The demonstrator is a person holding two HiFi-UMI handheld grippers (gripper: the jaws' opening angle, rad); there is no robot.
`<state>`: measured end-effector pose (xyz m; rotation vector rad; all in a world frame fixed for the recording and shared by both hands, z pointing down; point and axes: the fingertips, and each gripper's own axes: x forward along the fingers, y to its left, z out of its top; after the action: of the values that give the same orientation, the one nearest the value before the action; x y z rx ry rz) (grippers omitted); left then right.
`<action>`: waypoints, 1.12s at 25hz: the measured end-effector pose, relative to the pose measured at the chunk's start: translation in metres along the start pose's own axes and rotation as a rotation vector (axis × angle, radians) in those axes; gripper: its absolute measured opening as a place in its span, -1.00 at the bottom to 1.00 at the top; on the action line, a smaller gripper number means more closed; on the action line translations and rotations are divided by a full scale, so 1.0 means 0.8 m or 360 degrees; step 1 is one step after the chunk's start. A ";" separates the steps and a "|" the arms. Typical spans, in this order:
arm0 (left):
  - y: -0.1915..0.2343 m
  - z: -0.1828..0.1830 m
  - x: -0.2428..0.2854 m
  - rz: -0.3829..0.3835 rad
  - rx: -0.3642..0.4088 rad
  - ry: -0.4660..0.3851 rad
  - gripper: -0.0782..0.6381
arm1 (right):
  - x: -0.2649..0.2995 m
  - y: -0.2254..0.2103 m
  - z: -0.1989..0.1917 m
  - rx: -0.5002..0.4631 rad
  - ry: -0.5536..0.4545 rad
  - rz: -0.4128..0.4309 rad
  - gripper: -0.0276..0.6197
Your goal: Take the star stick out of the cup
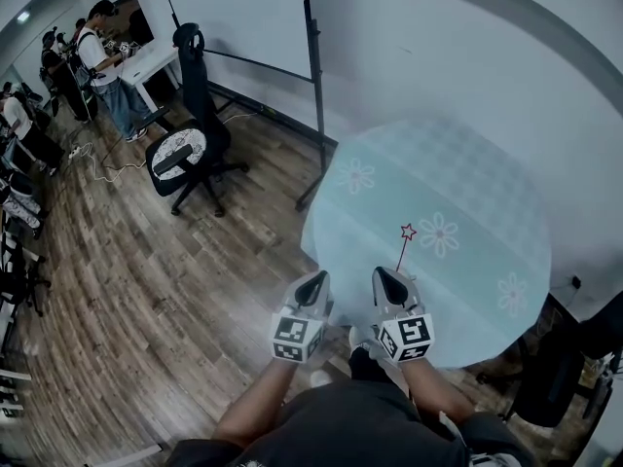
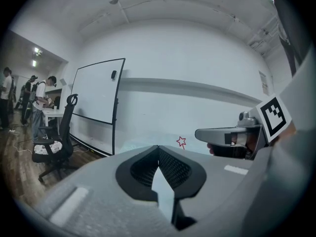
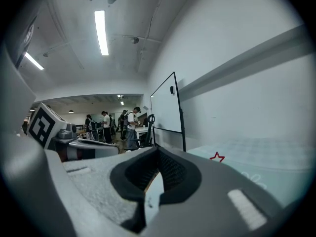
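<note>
At table (image 1: 469,181) — claws (image 1: 316,279) (image 1: 386,275) closed, empty

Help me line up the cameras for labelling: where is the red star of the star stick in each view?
Head view: star near table centre, beyond the right gripper.
Left gripper view: star just right of centre.
Right gripper view: star right of centre, low.
Shared landmark: whiteboard.

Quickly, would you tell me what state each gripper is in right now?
Left gripper: shut, empty.
Right gripper: shut, empty.
</note>
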<state>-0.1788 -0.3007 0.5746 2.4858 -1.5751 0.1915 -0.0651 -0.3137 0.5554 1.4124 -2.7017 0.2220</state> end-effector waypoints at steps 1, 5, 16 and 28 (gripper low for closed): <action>-0.001 -0.001 0.007 -0.0006 -0.0002 0.0009 -0.77 | 0.001 -0.007 -0.002 0.0004 0.0004 -0.0011 -0.91; -0.013 -0.007 0.035 -0.0046 -0.0005 0.0023 -0.76 | -0.001 -0.036 -0.014 0.0020 0.0031 -0.0056 -0.90; -0.043 -0.046 0.098 -0.0137 -0.0049 0.0140 -0.77 | 0.002 -0.098 -0.060 0.0073 0.0153 -0.0148 -0.90; -0.065 -0.075 0.156 -0.0225 -0.0045 0.0242 -0.77 | 0.027 -0.154 -0.113 -0.0007 0.0348 -0.0184 -0.91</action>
<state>-0.0788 -0.3749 0.6548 2.4834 -1.3288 0.3262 0.0246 -0.3855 0.6582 1.4449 -2.4369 0.3405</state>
